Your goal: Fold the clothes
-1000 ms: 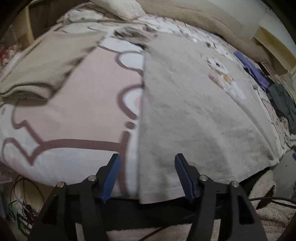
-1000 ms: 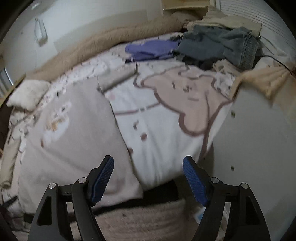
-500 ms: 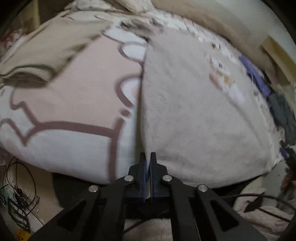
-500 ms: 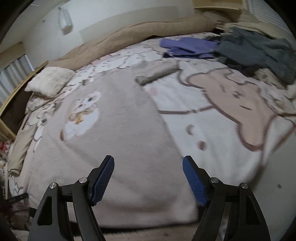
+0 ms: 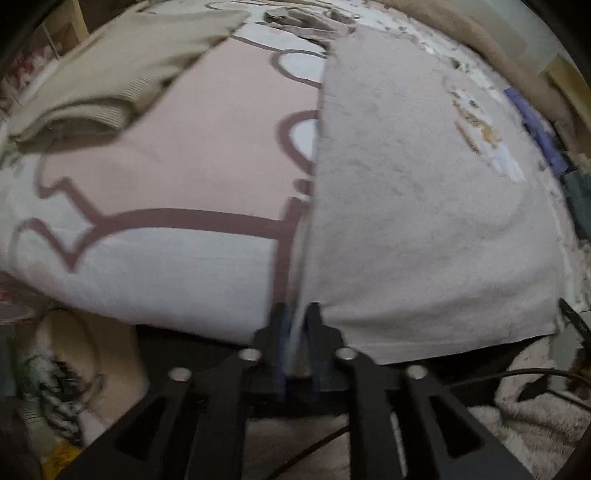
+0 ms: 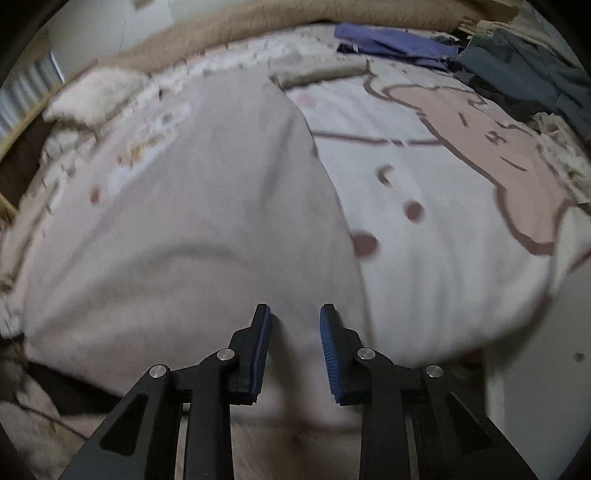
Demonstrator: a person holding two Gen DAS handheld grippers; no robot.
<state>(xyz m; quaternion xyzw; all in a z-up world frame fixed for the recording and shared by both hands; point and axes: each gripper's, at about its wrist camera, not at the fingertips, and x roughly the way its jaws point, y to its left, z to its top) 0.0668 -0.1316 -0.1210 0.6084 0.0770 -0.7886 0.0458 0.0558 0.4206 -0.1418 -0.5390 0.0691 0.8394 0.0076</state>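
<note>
The left gripper [image 5: 295, 328] has its black jaws nearly together on the near left corner of the pale grey fleece garment [image 5: 424, 206], the cloth's edge pinched between the blue pads; the jaws have just been easing apart a little, yet the fabric sits between them. The right gripper [image 6: 295, 343] stands over the garment's near right part [image 6: 192, 221] with its jaws narrowly apart — they have just been closing, and the blue ribbed pads [image 6: 328, 347] flank a stretch of fleece without clearly pressing on it.

The garment lies spread flat across the bed, its hem hanging a little over the near edge, a small printed animal motif [image 5: 480, 133] on its chest. Under it is a white bedspread with a large pink bear outlined in brown [image 6: 461, 147]. To the left, seen from the left wrist, a folded beige ribbed knit [image 5: 110, 81] rests on the spread, well apart from the fleece. At the far side lie a purple garment [image 6: 391, 40] and a heap of dark grey-blue clothes [image 6: 524, 70], touching each other. A fluffy cream cushion [image 6: 96, 96] sits near the far left corner — behind it a tan fleecy blanket [image 6: 229, 33] runs along the pale wall. A black cable [image 5: 517, 376] trails over a shaggy cream rug [image 5: 535, 424] below the bed.
</note>
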